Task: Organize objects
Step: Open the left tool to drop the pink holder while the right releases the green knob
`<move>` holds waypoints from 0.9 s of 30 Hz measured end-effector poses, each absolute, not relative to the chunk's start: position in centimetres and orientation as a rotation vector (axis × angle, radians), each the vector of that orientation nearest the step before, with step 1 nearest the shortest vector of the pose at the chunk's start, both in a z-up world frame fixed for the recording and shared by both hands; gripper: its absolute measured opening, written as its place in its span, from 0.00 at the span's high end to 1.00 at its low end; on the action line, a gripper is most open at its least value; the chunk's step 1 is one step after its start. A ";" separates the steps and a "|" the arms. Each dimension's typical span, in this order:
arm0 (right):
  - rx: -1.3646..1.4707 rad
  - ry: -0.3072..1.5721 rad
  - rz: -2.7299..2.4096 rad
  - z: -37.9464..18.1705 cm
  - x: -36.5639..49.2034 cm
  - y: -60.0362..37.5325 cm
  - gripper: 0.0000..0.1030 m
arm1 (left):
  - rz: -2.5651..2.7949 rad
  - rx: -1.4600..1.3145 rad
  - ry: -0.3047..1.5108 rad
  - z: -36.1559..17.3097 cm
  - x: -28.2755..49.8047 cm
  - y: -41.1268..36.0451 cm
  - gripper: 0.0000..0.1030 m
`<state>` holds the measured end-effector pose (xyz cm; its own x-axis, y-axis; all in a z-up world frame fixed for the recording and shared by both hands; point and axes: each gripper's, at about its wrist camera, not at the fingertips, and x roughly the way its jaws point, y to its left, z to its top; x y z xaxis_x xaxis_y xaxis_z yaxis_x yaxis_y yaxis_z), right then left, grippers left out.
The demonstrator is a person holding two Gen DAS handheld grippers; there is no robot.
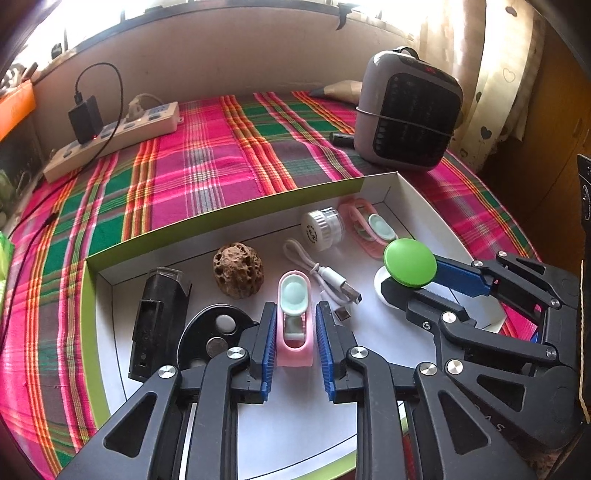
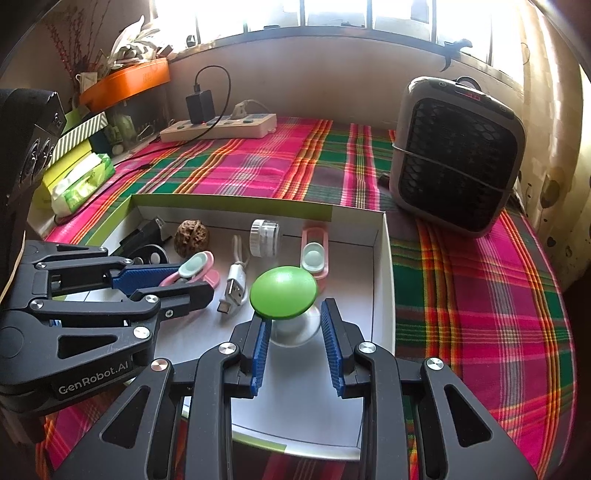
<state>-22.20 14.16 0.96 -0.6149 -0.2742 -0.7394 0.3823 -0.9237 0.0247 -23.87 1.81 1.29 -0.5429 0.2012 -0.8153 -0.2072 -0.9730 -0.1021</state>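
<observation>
1. Inside the shallow white cardboard box (image 1: 406, 192), the left gripper (image 1: 295, 325) straddles a pink plastic clip with a mint pad (image 1: 294, 314), its blue pads just clear of it.
2. Rightward, the right gripper (image 2: 295, 332) flanks a green-capped white mushroom-shaped knob (image 2: 283, 292); contact unclear.

Strong daylight from behind, heavy fisheye bend.

Blown out to white at the window (image 2: 332, 14) along the top of both views; warm glow through the curtain (image 1: 491, 74) at right. Bright and sharp across the plaid cloth (image 1: 207, 162) and the white box floor (image 1: 406, 332), with soft shadows only. Curved straight edges, dark vignetted corners, slight softness toward the rim.
</observation>
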 end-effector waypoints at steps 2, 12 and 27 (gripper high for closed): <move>1.127 0.198 -2.527 0.9 -22.1 14.1 0.72 | 2.570 -1.357 0.010 1.3 -23.9 1.8 0.79; 1.134 0.206 -2.537 1.0 -21.9 14.1 0.67 | 2.570 -1.360 0.004 1.3 -23.6 1.7 0.71; 1.132 0.221 -2.560 1.5 -21.3 14.2 0.65 | 2.593 -1.343 -0.004 2.1 -22.3 1.4 0.70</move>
<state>-21.32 14.19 1.48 -0.6286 -0.2371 -0.7407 0.3606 -0.9327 -0.0075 -22.29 1.39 2.08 -0.5578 0.1968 -0.8063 -0.1940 -0.9755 -0.1039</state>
